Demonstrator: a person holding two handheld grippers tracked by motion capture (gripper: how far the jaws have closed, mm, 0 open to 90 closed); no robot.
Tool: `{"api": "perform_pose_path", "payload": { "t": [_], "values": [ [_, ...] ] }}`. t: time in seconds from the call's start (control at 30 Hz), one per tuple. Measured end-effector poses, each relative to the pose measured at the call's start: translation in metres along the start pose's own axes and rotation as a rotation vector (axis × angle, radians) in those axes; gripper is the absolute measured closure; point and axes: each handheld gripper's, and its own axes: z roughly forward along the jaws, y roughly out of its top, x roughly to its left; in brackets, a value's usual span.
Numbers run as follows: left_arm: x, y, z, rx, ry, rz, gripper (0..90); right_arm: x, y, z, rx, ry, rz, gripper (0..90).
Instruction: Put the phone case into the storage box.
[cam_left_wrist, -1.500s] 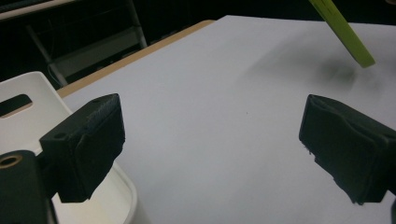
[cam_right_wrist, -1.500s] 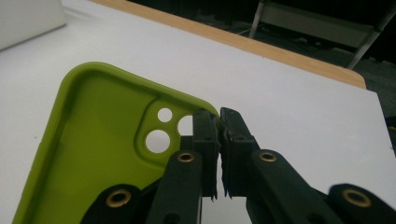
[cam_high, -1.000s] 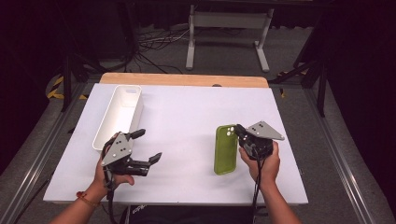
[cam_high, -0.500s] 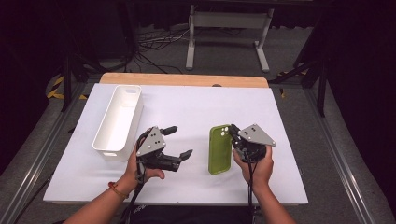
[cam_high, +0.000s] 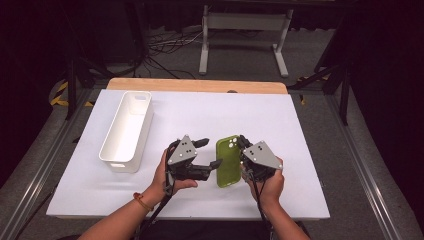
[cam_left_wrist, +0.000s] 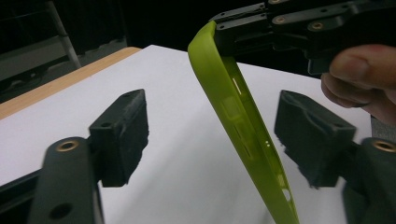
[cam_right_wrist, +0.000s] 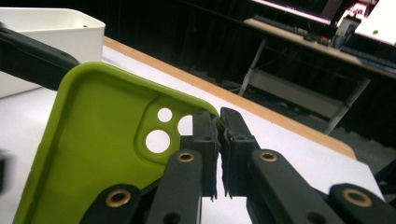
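Phone case: your green phone case (cam_high: 228, 161) hangs off the table, tilted, pinched at one long edge near its camera-hole corner; in the right gripper view its hollow inside (cam_right_wrist: 98, 140) faces you, with the round lens holes just left of the jaws.
Right gripper: your right gripper (cam_high: 245, 159) has its jaws clamped together on the case's rim, the thin wall caught between the two pads (cam_right_wrist: 205, 135).
Left gripper: your left gripper (cam_high: 210, 152) has been closing its jaws just now, yet they stand apart, one on each side of the case's free long edge.
Case between left jaws: in the left gripper view the case (cam_left_wrist: 243, 126) runs slanting up between the jaws, nearer the right-hand pad (cam_left_wrist: 308, 130) than the left-hand one (cam_left_wrist: 123, 130); neither pad presses on it.
Right gripper seen from left: it reaches in from the upper right, gripping the case's top end (cam_left_wrist: 280, 23).
Bin: the white bin (cam_high: 127, 130) sits well apart, beyond your left gripper's outer side.
Table: white top (cam_high: 300, 130), bare beneath both jaws.
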Motion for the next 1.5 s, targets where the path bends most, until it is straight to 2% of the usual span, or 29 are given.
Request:
{"api": "perform_pose_path", "payload": {
  "t": [0.03, 0.27, 0.4, 0.57, 0.63, 0.7, 0.77, 0.8, 0.83, 0.97, 1.03, 1.2, 1.23, 1.33, 1.4, 1.5],
  "values": [
    [0.001, 0.001, 0.000, -0.009, -0.005, 0.006, 34.1, 0.002, 0.000, -0.001, -0.011, -0.002, -0.008, 86.2],
    [0.007, 0.002, -0.006, -0.027, -0.039, -0.009, 60.5, 0.016, 0.002, -0.009, -0.081, -0.032, -0.063, 85.9],
    [0.006, 0.003, -0.008, -0.049, -0.049, -0.010, 71.8, 0.018, 0.003, -0.012, -0.114, -0.048, -0.072, 85.5],
    [0.009, 0.004, -0.011, -0.062, -0.020, 0.002, 75.4, 0.019, 0.003, -0.014, -0.143, -0.041, -0.074, 84.5],
    [0.011, 0.003, -0.012, -0.066, -0.025, -0.004, 77.8, 0.018, 0.003, -0.014, -0.153, -0.026, -0.069, 84.1],
    [0.016, 0.002, -0.015, -0.061, -0.023, 0.002, 78.0, 0.018, 0.003, -0.014, -0.154, 0.017, -0.063, 83.0],
    [0.017, 0.001, -0.015, -0.059, -0.022, -0.004, 78.1, 0.017, 0.003, -0.014, -0.155, 0.026, -0.061, 82.9],
    [0.018, 0.000, -0.017, -0.058, -0.005, 0.017, 78.1, 0.017, 0.004, -0.013, -0.143, 0.044, -0.056, 82.5],
    [0.020, 0.000, -0.018, -0.062, -0.013, 0.018, 78.3, 0.015, 0.004, -0.013, -0.143, 0.084, -0.040, 81.9],
    [0.022, 0.000, -0.021, -0.056, -0.022, 0.025, 78.5, 0.016, 0.005, -0.015, -0.151, 0.099, -0.061, 81.2],
    [0.025, 0.000, -0.023, -0.058, 0.004, 0.049, 78.4, 0.016, 0.005, -0.013, -0.143, 0.118, -0.064, 77.1],
    [0.028, -0.002, -0.024, -0.061, -0.003, 0.026, 78.4, 0.019, 0.005, -0.010, -0.122, 0.144, -0.076, 72.0],
    [0.030, -0.002, -0.024, -0.059, 0.006, 0.045, 78.4, 0.019, 0.005, -0.010, -0.122, 0.147, -0.078, 70.8],
    [0.029, -0.003, -0.026, -0.059, 0.007, 0.044, 78.4, 0.019, 0.006, -0.011, -0.124, 0.161, -0.072, 67.4],
    [0.031, -0.003, -0.027, -0.061, 0.014, 0.051, 78.4, 0.018, 0.006, -0.010, -0.122, 0.180, -0.066, 59.7],
    [0.032, -0.003, -0.030, -0.062, 0.020, 0.056, 78.4, 0.018, 0.005, -0.009, -0.109, 0.192, -0.059, 55.6]
  ]
}}
